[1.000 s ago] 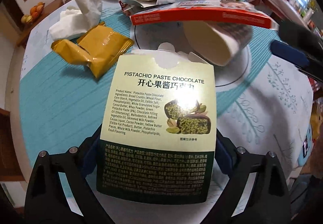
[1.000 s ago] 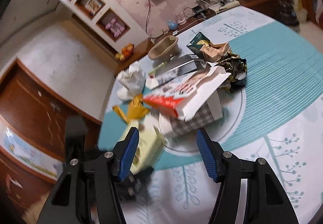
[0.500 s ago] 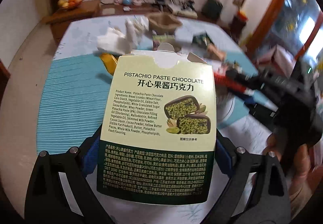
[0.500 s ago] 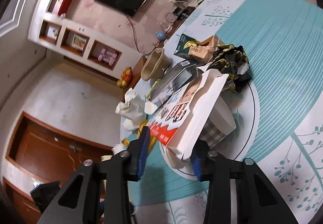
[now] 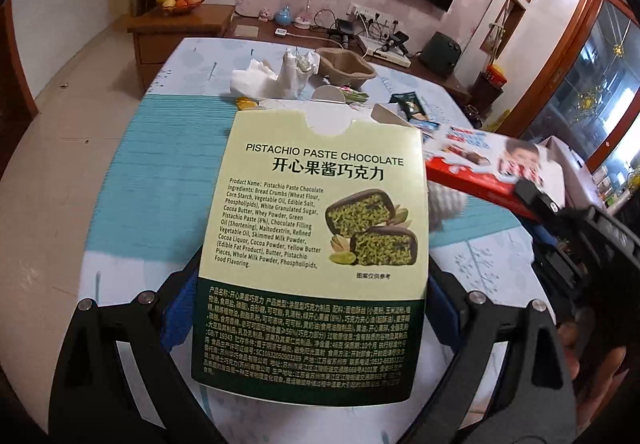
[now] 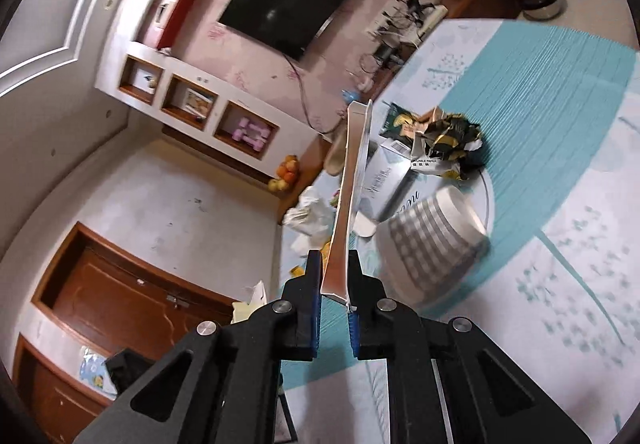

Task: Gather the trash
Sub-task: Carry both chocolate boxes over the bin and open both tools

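Note:
My left gripper (image 5: 308,308) is shut on a green pistachio chocolate box (image 5: 316,244) and holds it above the table, filling the middle of the left wrist view. My right gripper (image 6: 334,296) is shut on a flat red and white chocolate box (image 6: 352,187), seen edge-on in the right wrist view and from its printed face in the left wrist view (image 5: 492,167). Both boxes are lifted off the table. The right gripper shows at the right edge of the left wrist view (image 5: 560,219).
On the round table (image 6: 560,304) lie a checked paper cup (image 6: 432,240) on its side, a crumpled black and gold wrapper (image 6: 452,143), a white carton (image 6: 388,171), white tissues (image 5: 280,77), a brown paper tray (image 5: 346,67) and a small green packet (image 5: 410,105).
My right gripper has closed on the red and white box and lifted it off the cup, turning it edge-on. My left gripper has risen and tilted up with the green box.

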A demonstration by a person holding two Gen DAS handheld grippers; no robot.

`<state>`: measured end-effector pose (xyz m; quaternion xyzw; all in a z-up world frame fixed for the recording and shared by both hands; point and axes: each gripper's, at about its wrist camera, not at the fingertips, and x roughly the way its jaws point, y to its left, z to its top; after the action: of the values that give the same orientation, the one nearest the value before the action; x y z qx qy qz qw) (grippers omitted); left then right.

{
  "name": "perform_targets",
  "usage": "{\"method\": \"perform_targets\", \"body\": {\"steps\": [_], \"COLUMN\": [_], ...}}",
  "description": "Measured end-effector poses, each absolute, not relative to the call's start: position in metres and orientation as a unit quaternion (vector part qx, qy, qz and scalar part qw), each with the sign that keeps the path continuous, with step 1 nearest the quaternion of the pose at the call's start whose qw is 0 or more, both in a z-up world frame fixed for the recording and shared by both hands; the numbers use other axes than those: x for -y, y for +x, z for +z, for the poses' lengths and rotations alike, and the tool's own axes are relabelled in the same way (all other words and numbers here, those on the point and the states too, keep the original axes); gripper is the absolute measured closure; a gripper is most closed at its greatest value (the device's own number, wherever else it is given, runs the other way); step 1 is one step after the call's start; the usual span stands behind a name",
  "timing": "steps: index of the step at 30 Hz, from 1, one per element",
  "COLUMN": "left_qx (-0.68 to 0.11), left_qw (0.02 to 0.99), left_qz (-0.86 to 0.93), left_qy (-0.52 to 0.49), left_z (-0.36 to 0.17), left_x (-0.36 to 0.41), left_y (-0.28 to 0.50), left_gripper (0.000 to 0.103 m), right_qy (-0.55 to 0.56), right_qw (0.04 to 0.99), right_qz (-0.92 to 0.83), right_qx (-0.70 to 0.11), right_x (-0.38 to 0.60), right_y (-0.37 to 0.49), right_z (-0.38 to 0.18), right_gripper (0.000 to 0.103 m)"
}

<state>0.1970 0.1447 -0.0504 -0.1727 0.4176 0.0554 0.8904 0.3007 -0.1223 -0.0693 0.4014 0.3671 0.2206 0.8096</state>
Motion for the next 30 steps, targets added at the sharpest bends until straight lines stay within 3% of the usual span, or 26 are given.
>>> {"method": "perform_targets", "body": {"steps": [12, 19, 25, 30], "left_qx": [-0.429, -0.454, -0.489, -0.546], "left_qw": [0.886, 0.881, 0.863, 0.827], "left_qz": [-0.011, -0.064, -0.109, -0.129], "left_qy": [-0.175, -0.113, -0.068, -0.041], "left_z": [-0.047, -0.069, -0.101, -0.145], "left_x": [-0.060, 0.000, 0.047, 0.085], "left_y": [0.041, -0.023, -0.044, -0.043], "left_gripper": [0.011, 0.011, 0.011, 0.011], "right_qy": [0.353, 0.310, 0.298, 0.315], "right_qw": [0.847, 0.865, 0.864, 0.839], "right_qz": [0.220, 0.200, 0.162, 0.108], "right_qx": [-0.333, -0.339, -0.372, -0.429], "right_x": [0.204, 0.249, 0.281, 0.312], "right_y": [0.105, -0.013, -0.081, -0.110], "right_z": [-0.023, -0.019, -0.051, -0.116], "right_gripper": [0.093, 0.093, 0.093, 0.093]}}
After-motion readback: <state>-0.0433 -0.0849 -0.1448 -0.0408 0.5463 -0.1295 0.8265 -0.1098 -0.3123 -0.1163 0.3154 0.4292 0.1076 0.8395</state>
